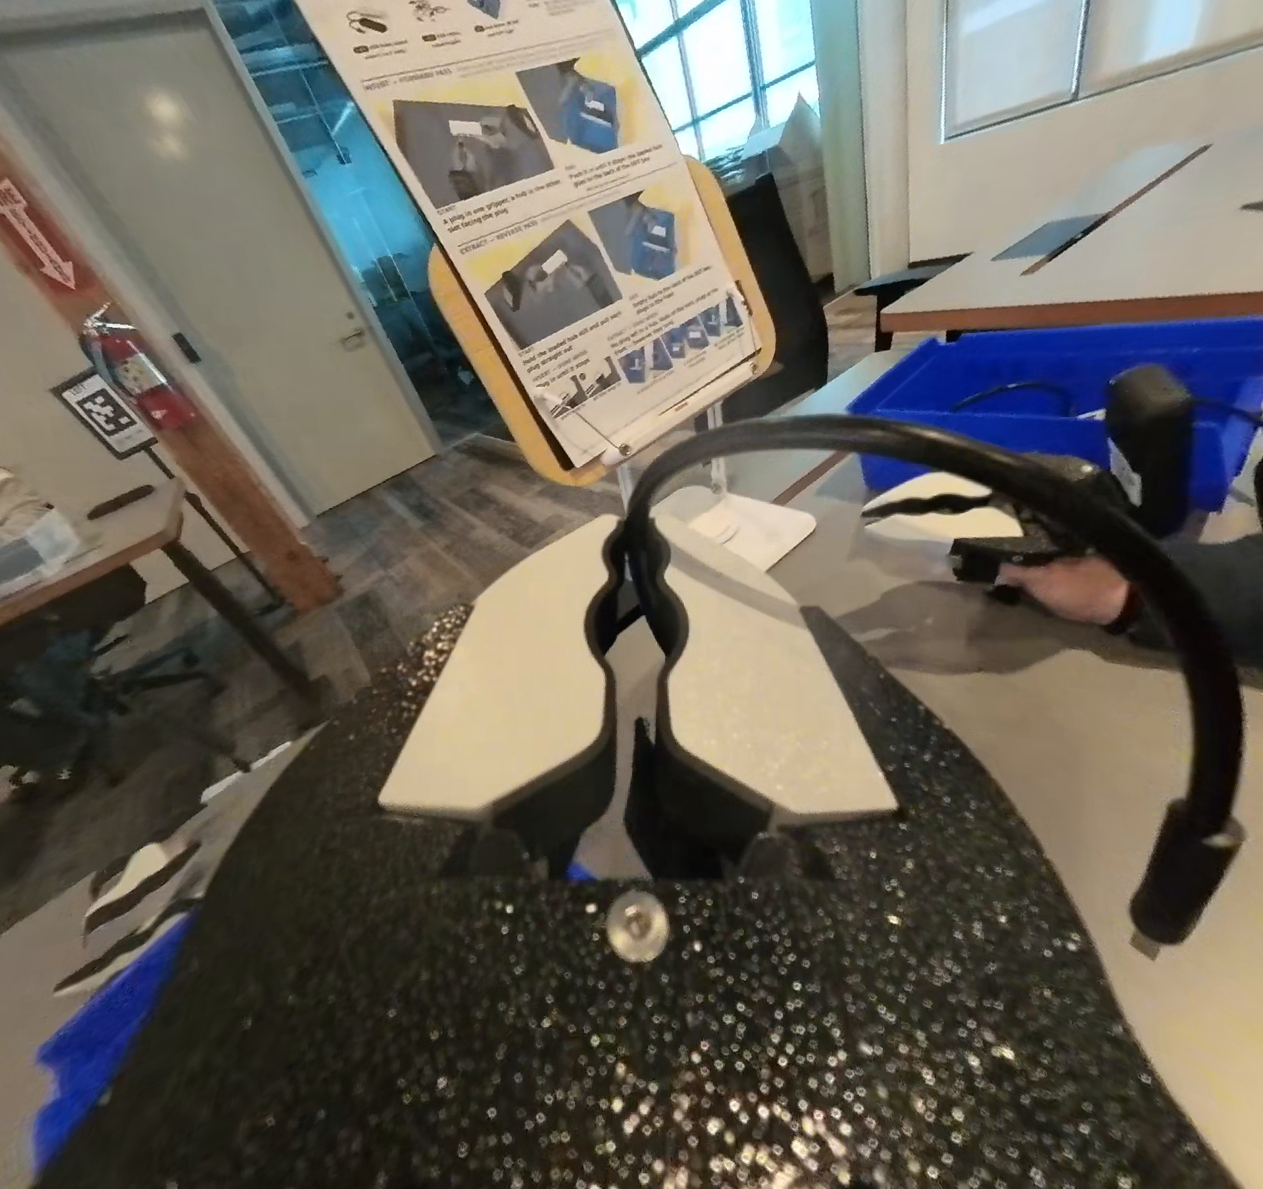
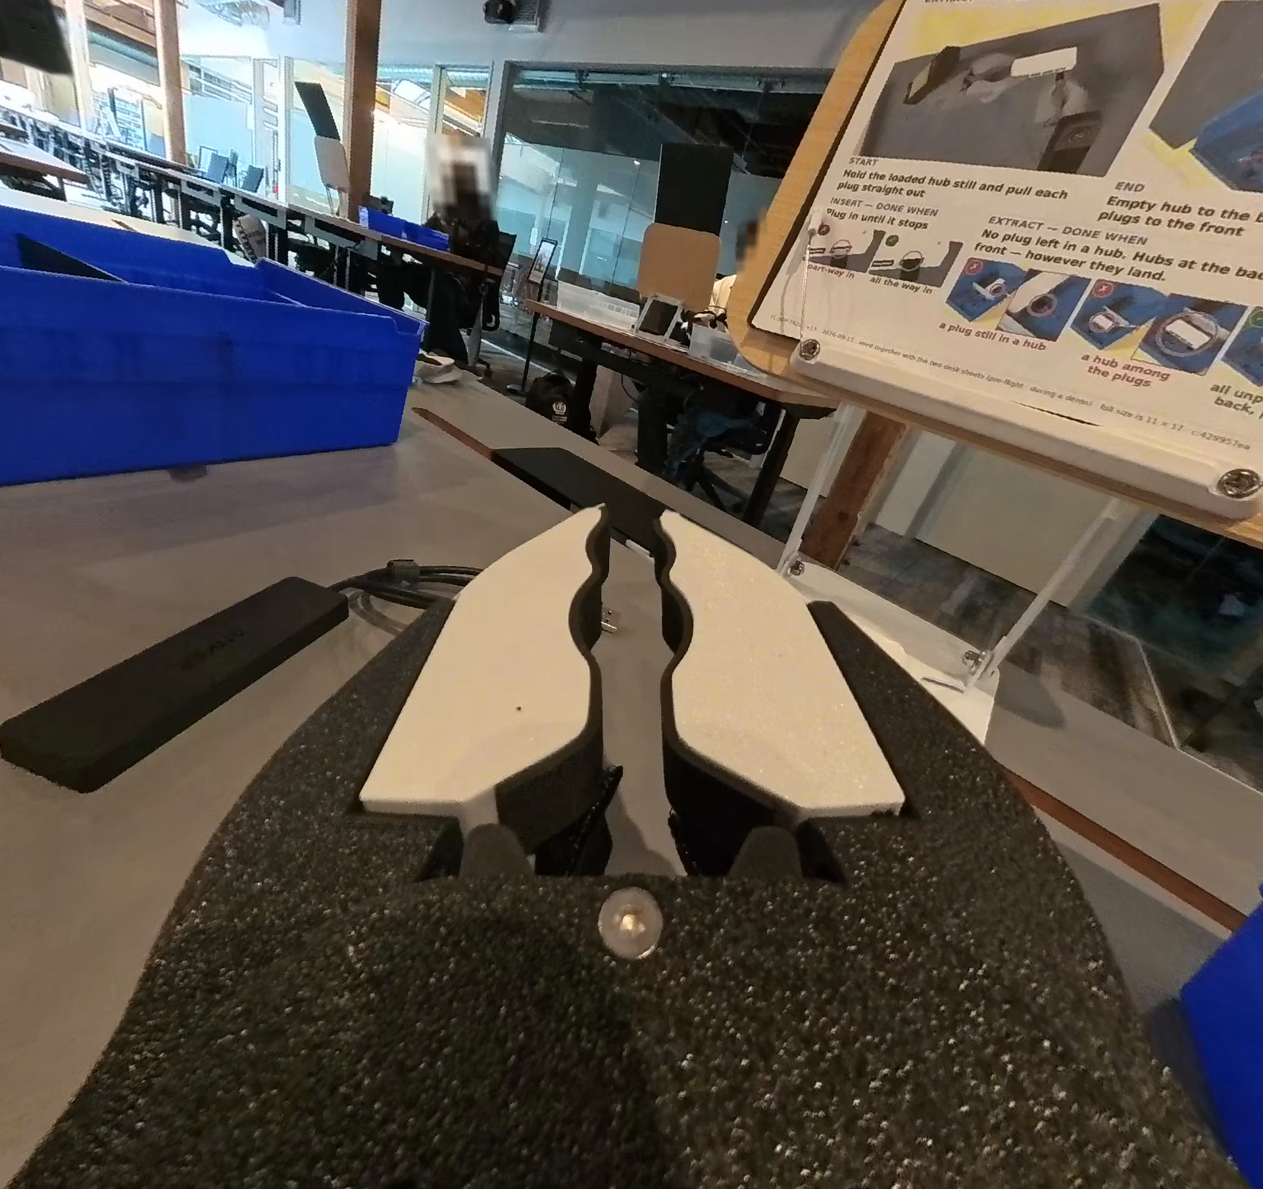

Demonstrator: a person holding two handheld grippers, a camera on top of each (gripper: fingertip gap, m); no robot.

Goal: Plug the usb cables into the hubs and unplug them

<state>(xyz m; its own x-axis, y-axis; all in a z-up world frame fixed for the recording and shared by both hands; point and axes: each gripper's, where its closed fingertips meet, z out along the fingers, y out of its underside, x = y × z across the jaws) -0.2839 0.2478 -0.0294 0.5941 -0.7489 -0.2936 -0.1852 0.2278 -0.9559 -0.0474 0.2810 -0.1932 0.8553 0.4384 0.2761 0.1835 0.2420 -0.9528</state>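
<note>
My left gripper (image 1: 632, 544) is shut on a thin black hub (image 1: 639, 609), seen edge-on between the white fingers. The hub's black cable (image 1: 888, 435) arcs up and to the right, then hangs down to a USB plug (image 1: 1179, 883) in the air. My right gripper (image 2: 629, 527) is low over the grey table (image 2: 205, 541) with its jaws a little apart. A small metal USB plug tip (image 2: 610, 619) shows in the gap. A second black hub (image 2: 171, 677) lies flat on the table to its left, with a coiled cable (image 2: 410, 575) behind it. The right gripper also shows in the left wrist view (image 1: 881, 507).
A blue bin (image 2: 205, 363) stands on the table at the left, also in the left wrist view (image 1: 1025, 390). An instruction board on a white stand (image 1: 601, 267) rises at the table's far edge (image 2: 1025, 199). A black panel (image 2: 567, 472) is set in the tabletop. A person sits at a far desk.
</note>
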